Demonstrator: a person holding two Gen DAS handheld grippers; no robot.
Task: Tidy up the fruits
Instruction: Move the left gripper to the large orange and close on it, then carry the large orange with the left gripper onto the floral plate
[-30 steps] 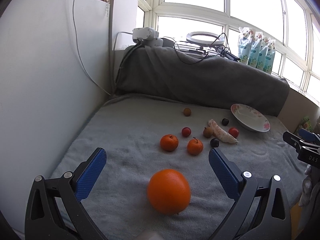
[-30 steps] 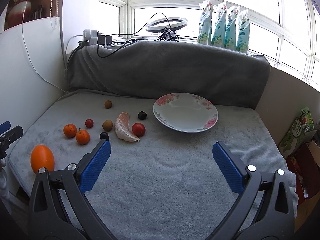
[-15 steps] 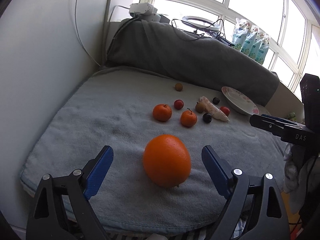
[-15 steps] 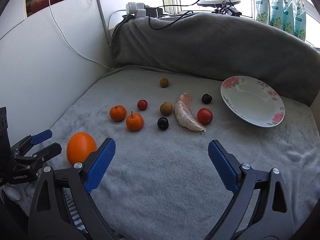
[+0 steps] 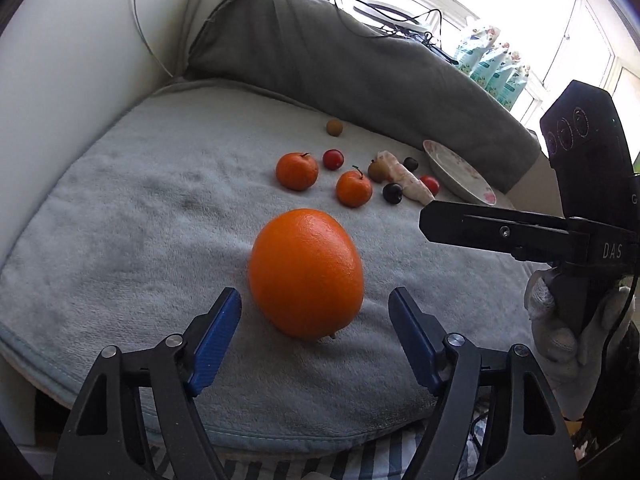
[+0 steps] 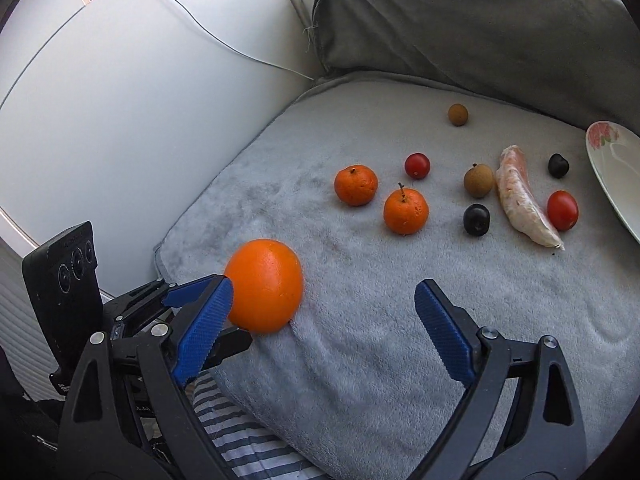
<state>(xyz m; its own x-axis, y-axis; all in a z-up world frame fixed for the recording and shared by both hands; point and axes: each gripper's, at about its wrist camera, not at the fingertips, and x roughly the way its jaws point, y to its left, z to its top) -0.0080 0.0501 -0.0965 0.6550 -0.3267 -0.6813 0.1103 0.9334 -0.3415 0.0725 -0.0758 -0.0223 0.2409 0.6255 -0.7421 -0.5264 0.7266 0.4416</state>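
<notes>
A large orange [image 5: 306, 272] lies near the front edge of the grey blanket [image 5: 132, 216]. My left gripper [image 5: 316, 340] is open, its blue fingers just short of the orange on both sides. My right gripper [image 6: 324, 324] is open and empty, above the blanket just right of the orange [image 6: 264, 285]. Two tangerines [image 6: 356, 185] [image 6: 405, 210], cherry tomatoes [image 6: 417, 165] [image 6: 562, 210], dark plums [image 6: 476, 219], brown fruits [image 6: 478, 179] and a peeled pomelo wedge [image 6: 524, 204] lie farther back. A floral plate [image 6: 616, 168] sits at the right.
A white wall panel [image 6: 120, 100] bounds the left side. A grey-covered backrest [image 6: 480, 28] runs along the back, with cables and a ring light on the sill [image 5: 392, 20]. Striped fabric [image 6: 248, 436] hangs below the blanket's front edge.
Both grippers moved forward and down toward the large orange. The left gripper's fingers now flank it closely; the right gripper swung left, and the plate slid to its right edge.
</notes>
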